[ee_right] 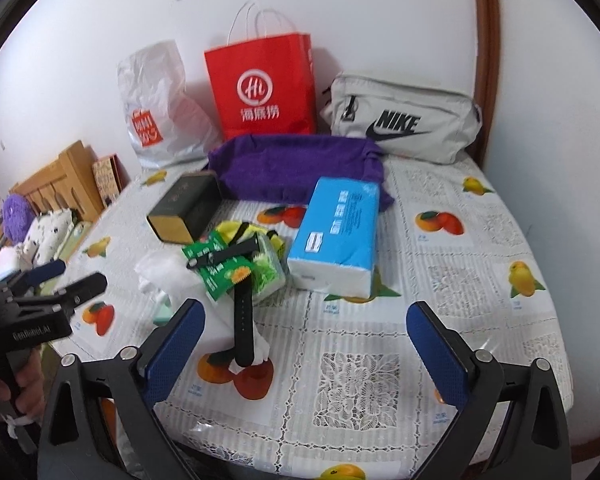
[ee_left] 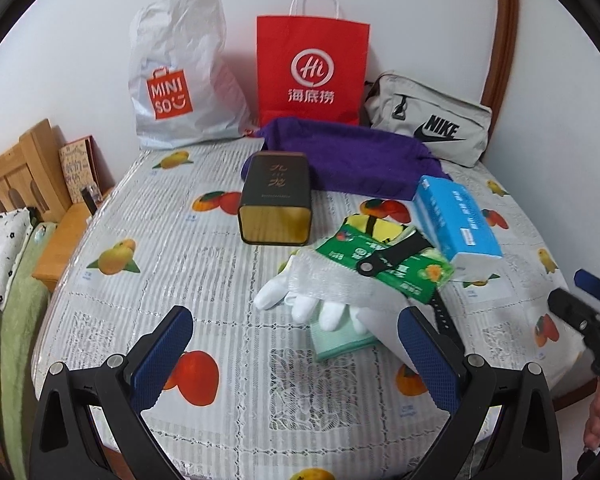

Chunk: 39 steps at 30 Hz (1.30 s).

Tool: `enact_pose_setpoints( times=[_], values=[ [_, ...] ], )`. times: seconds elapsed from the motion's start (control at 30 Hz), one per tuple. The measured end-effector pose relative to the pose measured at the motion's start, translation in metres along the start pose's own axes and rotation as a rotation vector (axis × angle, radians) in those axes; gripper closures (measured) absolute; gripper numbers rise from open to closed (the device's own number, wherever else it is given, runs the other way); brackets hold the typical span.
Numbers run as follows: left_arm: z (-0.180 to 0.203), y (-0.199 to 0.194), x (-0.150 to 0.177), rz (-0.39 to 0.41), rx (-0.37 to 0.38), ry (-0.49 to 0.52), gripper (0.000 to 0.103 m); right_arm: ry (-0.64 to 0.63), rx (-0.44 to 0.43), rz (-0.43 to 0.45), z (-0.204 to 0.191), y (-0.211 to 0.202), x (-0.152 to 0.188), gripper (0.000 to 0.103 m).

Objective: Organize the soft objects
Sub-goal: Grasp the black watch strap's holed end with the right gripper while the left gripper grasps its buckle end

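A small heap lies mid-table: a white glove (ee_left: 300, 304) (ee_right: 160, 272), a green packet (ee_left: 380, 266) (ee_right: 216, 270), a black watch strap (ee_left: 400, 254) (ee_right: 242, 320), a yellow striped item (ee_left: 364, 224) and a mint cloth (ee_left: 340, 342) under the glove. A blue tissue pack (ee_left: 456, 220) (ee_right: 336, 236) lies to the heap's right. A purple cloth (ee_left: 352, 160) (ee_right: 296, 164) lies behind it. My left gripper (ee_left: 296, 344) (ee_right: 66, 278) is open just short of the glove. Just as open and holding nothing, my right gripper (ee_right: 306, 340) (ee_left: 576, 294) hovers near the watch strap's end.
A dark tin box (ee_left: 276, 200) (ee_right: 184, 208) lies on its side on the fruit-print tablecloth (ee_left: 180, 240) (ee_right: 460, 280). Against the wall stand a white Miniso bag (ee_left: 180, 80), a red paper bag (ee_left: 312, 72) and a grey Nike pouch (ee_left: 428, 120). A bed with pillows (ee_left: 4, 248) lies left.
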<state>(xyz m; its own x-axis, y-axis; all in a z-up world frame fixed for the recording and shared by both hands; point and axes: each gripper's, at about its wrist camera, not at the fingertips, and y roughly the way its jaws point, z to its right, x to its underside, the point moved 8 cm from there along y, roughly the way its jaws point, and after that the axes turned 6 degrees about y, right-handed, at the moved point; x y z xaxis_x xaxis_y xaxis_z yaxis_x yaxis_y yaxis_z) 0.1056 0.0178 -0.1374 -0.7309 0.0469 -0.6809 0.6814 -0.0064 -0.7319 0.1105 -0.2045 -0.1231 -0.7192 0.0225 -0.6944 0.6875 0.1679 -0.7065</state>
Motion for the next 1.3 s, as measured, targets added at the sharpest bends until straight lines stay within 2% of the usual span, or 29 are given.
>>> enact_pose_setpoints(
  times=[0.17, 0.33, 0.47, 0.73, 0.8, 0.87, 1.0, 1.17, 1.3],
  values=[
    [-0.002, 0.016, 0.0, -0.012, 0.01, 0.0, 0.0, -0.039, -0.035, -0.047, -0.008, 0.029, 0.008, 0.009],
    [-0.005, 0.032, -0.002, -0.024, 0.016, -0.001, 0.0, -0.082, -0.109, -0.1, -0.023, 0.055, 0.018, 0.022],
    [-0.005, 0.038, -0.005, -0.016, 0.043, -0.007, 0.0, -0.142, -0.114, -0.142, -0.034, 0.078, 0.024, 0.037],
    [-0.006, 0.054, -0.003, -0.052, 0.054, -0.011, 0.0, -0.141, -0.171, -0.22, -0.042, 0.117, 0.031, 0.063],
    [-0.008, 0.058, -0.004, -0.057, 0.057, -0.021, 0.0, -0.126, -0.221, -0.229, -0.047, 0.123, 0.031, 0.078],
    [-0.01, 0.063, -0.004, -0.068, 0.053, -0.032, 0.0, -0.115, -0.266, -0.238, -0.052, 0.126, 0.032, 0.086],
    [-0.01, 0.068, -0.004, -0.077, 0.066, -0.039, 0.0, -0.125, -0.293, -0.211, -0.053, 0.119, 0.029, 0.095],
    [0.0, 0.067, -0.014, -0.05, 0.1, -0.004, 0.0, -0.139, -0.298, -0.189, -0.047, 0.1, 0.026, 0.096],
    [0.01, 0.069, -0.021, -0.044, 0.117, 0.019, 0.0, -0.137, -0.281, -0.216, -0.038, 0.105, 0.032, 0.096]
  ],
)
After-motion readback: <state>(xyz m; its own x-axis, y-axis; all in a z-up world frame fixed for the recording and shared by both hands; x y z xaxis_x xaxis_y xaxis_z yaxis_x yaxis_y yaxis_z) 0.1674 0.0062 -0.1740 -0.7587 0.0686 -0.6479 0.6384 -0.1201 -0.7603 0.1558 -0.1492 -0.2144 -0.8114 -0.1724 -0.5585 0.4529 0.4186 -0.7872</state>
